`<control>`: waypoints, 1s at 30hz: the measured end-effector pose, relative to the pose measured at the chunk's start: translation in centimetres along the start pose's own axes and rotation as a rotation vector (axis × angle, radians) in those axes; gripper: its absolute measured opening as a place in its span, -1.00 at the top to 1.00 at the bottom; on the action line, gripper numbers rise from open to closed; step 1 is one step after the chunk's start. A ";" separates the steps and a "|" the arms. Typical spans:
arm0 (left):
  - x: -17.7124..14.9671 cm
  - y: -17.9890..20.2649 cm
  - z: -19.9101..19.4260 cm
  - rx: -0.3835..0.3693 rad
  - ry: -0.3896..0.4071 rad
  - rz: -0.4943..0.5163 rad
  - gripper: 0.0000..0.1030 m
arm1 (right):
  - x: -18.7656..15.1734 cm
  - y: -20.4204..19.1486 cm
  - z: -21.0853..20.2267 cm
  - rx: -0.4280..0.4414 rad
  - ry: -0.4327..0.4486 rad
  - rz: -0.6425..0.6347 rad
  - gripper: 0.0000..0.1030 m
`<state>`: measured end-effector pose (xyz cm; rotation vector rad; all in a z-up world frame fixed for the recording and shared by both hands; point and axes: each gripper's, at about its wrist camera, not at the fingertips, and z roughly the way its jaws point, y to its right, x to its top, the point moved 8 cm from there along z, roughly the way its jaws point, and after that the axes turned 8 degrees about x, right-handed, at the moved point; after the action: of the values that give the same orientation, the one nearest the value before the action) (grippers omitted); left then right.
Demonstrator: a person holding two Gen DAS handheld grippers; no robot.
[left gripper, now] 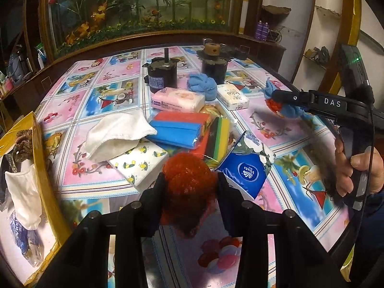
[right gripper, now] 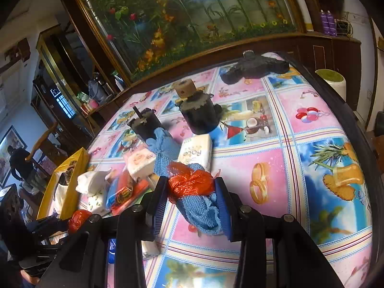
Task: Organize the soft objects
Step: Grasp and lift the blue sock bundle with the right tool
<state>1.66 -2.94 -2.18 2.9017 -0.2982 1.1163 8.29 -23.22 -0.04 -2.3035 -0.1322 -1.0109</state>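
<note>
Above the cluttered table (left gripper: 100, 175), our left gripper (left gripper: 190, 187) clamps its fingers on a red mesh ball (left gripper: 189, 180); our right gripper (right gripper: 192, 199) pinches a blue cloth (right gripper: 204, 211) with an orange bag (right gripper: 189, 184).

Black fingers (left gripper: 156, 192), blue-ribbed pads (right gripper: 159, 199)

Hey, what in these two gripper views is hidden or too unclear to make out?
- Yellow box, left wrist view: contents cut off by the frame edge.
- Red mesh ball, left wrist view: underside hidden by the left hand-held gripper.
- Sponge pack, right wrist view: blurred.
</note>
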 end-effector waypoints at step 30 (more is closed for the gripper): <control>-0.5 -6.0 -2.9 0.033 0.054 -0.119 0.24 | -1.7 -12.8 3.9 0.172 -0.051 -0.127 0.18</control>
<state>0.51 3.29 -0.02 2.8683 -0.1051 1.1883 5.46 -10.46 3.09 -2.1867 -0.3764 -0.9635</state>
